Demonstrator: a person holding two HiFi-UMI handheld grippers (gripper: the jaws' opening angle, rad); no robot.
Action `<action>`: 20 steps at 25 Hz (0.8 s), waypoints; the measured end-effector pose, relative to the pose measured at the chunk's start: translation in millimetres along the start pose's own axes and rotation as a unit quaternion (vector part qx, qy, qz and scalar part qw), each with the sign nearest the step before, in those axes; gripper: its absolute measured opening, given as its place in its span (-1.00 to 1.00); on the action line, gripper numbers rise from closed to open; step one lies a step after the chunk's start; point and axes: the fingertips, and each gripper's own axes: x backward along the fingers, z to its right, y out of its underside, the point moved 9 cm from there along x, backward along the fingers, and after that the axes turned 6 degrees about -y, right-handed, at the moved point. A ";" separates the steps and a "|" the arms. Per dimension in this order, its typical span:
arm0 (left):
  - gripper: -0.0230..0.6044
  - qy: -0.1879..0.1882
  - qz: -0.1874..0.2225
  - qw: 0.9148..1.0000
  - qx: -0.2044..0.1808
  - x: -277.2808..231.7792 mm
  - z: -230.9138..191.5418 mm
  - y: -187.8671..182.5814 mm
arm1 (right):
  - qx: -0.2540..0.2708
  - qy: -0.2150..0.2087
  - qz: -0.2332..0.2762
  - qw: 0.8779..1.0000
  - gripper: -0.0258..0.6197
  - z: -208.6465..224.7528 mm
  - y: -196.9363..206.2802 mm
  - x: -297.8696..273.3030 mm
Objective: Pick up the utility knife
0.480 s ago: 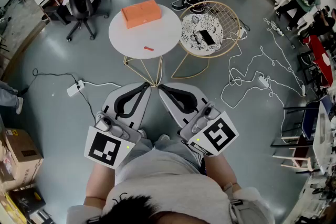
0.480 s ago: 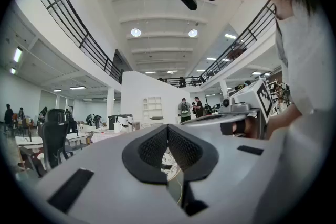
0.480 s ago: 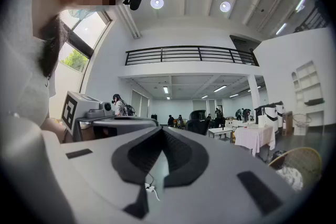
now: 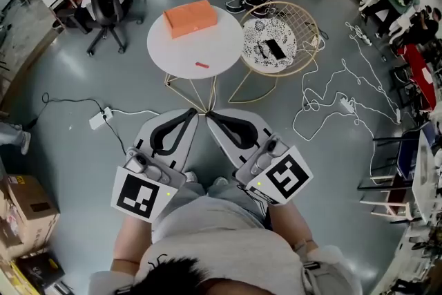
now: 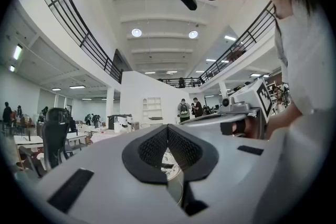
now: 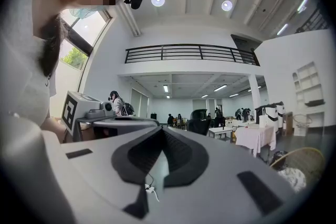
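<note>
On a round white table (image 4: 181,50) in an open hall, the small red utility knife (image 4: 202,65) lies alone near the table's near edge. It is well apart from the closed orange box (image 4: 190,17) at the far edge. Just beside the table, a gold wire basket (image 4: 310,36) holds a black-and-white patterned lining with a flat black device (image 4: 274,49) resting on it. The person holds the left gripper (image 4: 195,114) and right gripper (image 4: 210,114) low over the grey floor, short of the table, tips close together. Each has its jaws closed together and holds nothing.
</note>
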 end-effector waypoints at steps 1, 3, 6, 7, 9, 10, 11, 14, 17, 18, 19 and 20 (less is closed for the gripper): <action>-0.89 0.002 0.001 1.000 -0.001 0.5 -4.8 0.4 | -0.003 0.002 0.001 1.000 -0.90 0.0 0.0 -3.8; -0.89 0.008 0.004 1.000 -0.003 0.6 -14.0 2.0 | -0.014 0.008 0.008 1.000 -0.90 1.2 0.2 -10.1; -0.89 0.027 0.004 1.000 -0.004 1.8 -26.6 9.2 | -0.026 0.021 0.017 0.999 -0.90 2.0 2.6 -17.6; -0.89 0.034 0.003 0.999 -0.004 2.1 -30.4 12.3 | -0.026 0.027 0.017 0.999 -0.90 1.8 3.5 -19.5; -0.89 0.044 0.003 0.999 -0.006 1.4 -38.5 17.1 | -0.023 0.039 0.014 0.999 -0.90 1.4 4.7 -23.2; -0.89 0.045 0.005 0.999 -0.004 0.3 -42.5 18.7 | -0.023 0.043 0.011 0.999 -0.90 1.3 5.4 -24.8; -0.89 0.047 0.006 0.999 0.000 -1.2 -46.0 20.1 | -0.025 0.047 0.007 0.999 -0.90 1.5 6.5 -26.3; -0.89 0.054 0.003 0.998 0.017 -7.4 -53.3 25.9 | -0.033 0.054 -0.004 0.998 -0.90 6.1 11.4 -30.4; -0.89 0.057 -0.007 0.998 0.025 -17.0 -60.5 33.4 | -0.036 0.056 -0.013 0.998 -0.90 16.0 16.7 -35.7; -0.89 0.056 -0.010 0.998 0.027 -21.1 -63.3 36.0 | -0.037 0.056 -0.015 0.998 -0.90 20.5 18.5 -37.5; -0.89 0.054 -0.011 0.998 0.028 -25.8 -66.3 38.3 | -0.039 0.055 -0.016 0.998 -0.90 25.9 20.5 -39.3; -0.89 0.052 -0.011 0.998 0.028 -31.1 -69.7 40.4 | -0.040 0.054 -0.017 0.998 -0.90 32.2 22.5 -41.4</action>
